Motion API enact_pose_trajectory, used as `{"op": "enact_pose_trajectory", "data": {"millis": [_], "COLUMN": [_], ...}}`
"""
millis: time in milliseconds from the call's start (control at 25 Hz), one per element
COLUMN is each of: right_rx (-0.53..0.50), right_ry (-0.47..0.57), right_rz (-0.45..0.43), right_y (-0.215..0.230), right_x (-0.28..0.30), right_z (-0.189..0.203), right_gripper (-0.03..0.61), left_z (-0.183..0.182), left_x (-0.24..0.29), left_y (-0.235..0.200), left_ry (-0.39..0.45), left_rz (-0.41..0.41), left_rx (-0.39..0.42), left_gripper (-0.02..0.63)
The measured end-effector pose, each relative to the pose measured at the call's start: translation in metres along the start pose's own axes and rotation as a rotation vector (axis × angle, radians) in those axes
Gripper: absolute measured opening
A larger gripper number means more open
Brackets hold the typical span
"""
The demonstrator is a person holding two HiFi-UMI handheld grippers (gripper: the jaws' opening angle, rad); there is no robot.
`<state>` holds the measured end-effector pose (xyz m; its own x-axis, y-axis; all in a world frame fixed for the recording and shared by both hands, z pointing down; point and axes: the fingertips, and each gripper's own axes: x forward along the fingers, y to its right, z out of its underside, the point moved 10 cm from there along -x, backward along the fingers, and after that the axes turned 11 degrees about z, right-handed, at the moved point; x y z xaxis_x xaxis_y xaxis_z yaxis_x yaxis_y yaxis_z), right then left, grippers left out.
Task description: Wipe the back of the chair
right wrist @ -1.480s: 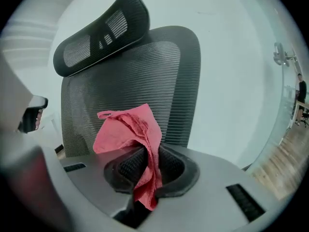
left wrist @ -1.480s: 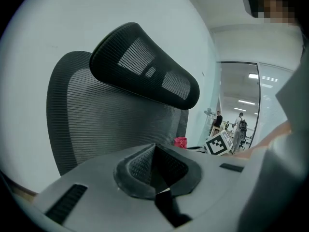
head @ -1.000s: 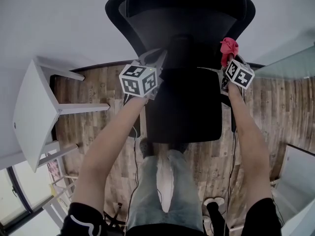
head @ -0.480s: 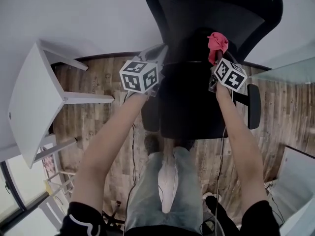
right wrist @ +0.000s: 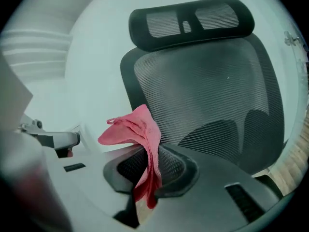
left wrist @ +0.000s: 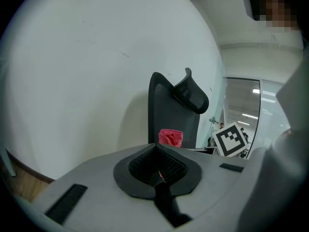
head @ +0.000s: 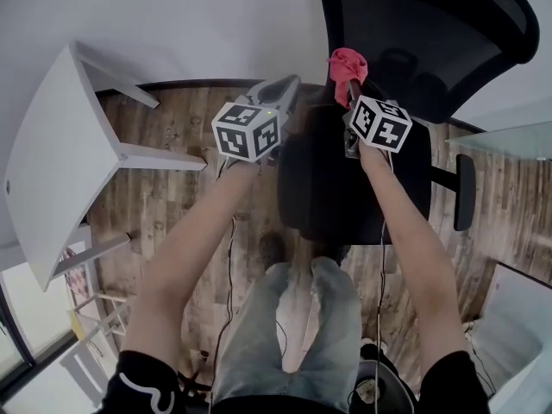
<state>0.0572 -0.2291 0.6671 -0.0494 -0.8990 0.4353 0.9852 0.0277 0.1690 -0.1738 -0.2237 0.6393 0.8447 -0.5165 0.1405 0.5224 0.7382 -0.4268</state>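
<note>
The black mesh office chair [head: 431, 41] stands at the upper right of the head view, its seat [head: 345, 188] below it. My right gripper [head: 349, 84] is shut on a red cloth [head: 348, 63] just in front of the chair's left side. In the right gripper view the red cloth [right wrist: 137, 134] hangs from the shut right gripper [right wrist: 147, 170], a short way from the mesh back [right wrist: 212, 95] and headrest [right wrist: 190, 21]. My left gripper [head: 283, 89] hovers left of the chair, shut and empty [left wrist: 157, 166]. From there the chair [left wrist: 166, 115] shows edge-on.
A white table [head: 60, 153] stands at the left on the wooden floor [head: 172, 197]. A white wall runs behind the chair. A glass panel [head: 509, 136] lies to the right. An armrest [head: 466, 192] sticks out at the chair's right. The person's legs [head: 293, 335] are below.
In the head view the chair has shifted to the right and turned. The right gripper with the cloth has moved left and up in the picture. The left gripper has hardly moved.
</note>
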Motion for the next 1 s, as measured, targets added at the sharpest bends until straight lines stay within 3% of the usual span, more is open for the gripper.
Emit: {"op": "enact_pose_trajectory", "data": {"millis": [200, 440, 640, 1000], "right_rx": [-0.034, -0.058, -0.083, -0.09], "right_ry": [-0.028, -0.029, -0.015, 0.009], "right_rz": [-0.005, 0.013, 0.034, 0.117], "right_y": [-0.022, -0.009, 0.021, 0.119], "right_x": [0.022, 0.035, 0.033, 0.019], "right_z": [0.017, 0.021, 0.017, 0.005], "right_gripper": [0.067, 0.069, 0.069, 0.069], "left_z": [0.012, 0.01, 0.014, 0.021], "left_x": [-0.018, -0.012, 0.012, 0.074], "left_y": [-0.015, -0.017, 0.0, 0.043], "left_ry": [-0.006, 0.004, 0.0, -0.011], "left_rz": [0.006, 0.008, 0.027, 0.068], "left_rx": [-0.001, 0.017, 0.027, 0.055], "left_gripper": [0.025, 0.025, 0.025, 0.025]}}
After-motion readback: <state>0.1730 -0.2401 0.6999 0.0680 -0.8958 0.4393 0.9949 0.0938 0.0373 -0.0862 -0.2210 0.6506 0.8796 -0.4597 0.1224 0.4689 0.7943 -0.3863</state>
